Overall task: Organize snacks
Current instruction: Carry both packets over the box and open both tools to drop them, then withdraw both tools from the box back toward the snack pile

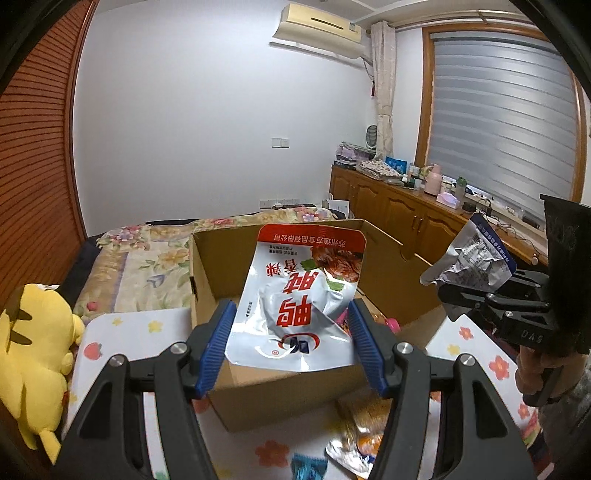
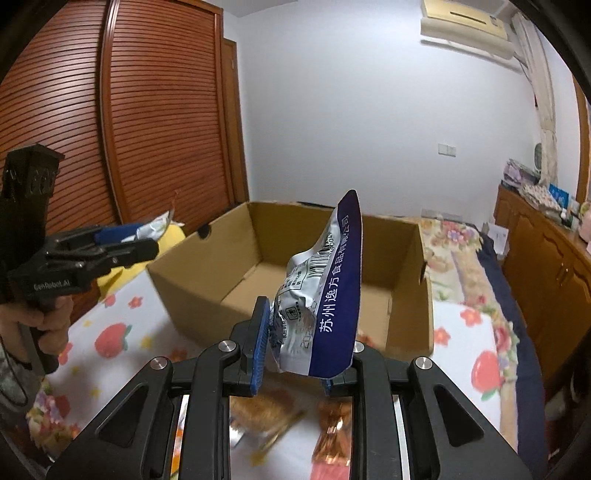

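Mostly silver snack pouch (image 1: 295,302), red band, crumpled, upside-down print

Black claw (image 1: 291,343) frames, ribbed blue pads (image 1: 218,343), silver screws (image 1: 402,348), "GenRobot.AI" lettering.

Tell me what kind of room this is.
Most likely a home bedroom: a bed with a floral quilt, a louvred wooden wardrobe, and a wall air conditioner near the curtained window.
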Motion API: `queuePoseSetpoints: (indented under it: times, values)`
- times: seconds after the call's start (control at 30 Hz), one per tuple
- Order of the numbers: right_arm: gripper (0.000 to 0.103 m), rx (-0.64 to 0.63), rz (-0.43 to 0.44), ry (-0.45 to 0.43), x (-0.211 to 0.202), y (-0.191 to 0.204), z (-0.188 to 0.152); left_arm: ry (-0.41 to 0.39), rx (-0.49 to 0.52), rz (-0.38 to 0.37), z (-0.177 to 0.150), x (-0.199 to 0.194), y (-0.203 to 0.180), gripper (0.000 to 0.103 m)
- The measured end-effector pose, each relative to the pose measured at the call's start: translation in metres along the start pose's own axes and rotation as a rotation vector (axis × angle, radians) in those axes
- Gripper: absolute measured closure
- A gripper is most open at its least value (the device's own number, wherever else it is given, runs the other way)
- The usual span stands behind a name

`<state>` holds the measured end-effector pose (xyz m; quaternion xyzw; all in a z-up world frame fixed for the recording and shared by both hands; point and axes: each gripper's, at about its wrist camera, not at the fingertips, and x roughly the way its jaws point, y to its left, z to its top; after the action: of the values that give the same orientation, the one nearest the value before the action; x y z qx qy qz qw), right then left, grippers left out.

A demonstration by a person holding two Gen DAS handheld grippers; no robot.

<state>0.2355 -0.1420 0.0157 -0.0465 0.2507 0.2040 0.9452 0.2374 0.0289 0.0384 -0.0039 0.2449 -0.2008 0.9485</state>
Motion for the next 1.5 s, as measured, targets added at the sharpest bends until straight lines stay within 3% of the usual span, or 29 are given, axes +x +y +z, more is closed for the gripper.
queuePoseSetpoints:
  times: [0.6, 1.23, 1.4, 1.5]
  values:
    - [0.081, 0.021, -0.007, 0.084, 0.068, -0.025, 0.003, 0.041, 0.003, -0.010, 0.007, 0.055, 0.007, 0.041]
    - [0.081, 0.028, 0.005, 0.091, 0.063, -0.019, -0.001, 0.085, 0.030, -0.005, 0.006, 0.062, -0.001, 0.040]
    - [0.081, 0.039, 0.012, 0.091, 0.058, -0.017, -0.005, 0.072, 0.024, 0.010, 0.008, 0.058, 0.002, 0.024]
    - [0.081, 0.042, 0.011, 0.091, 0.054, -0.017, -0.008, 0.070, 0.024, 0.011, 0.007, 0.054, 0.001, 0.024]
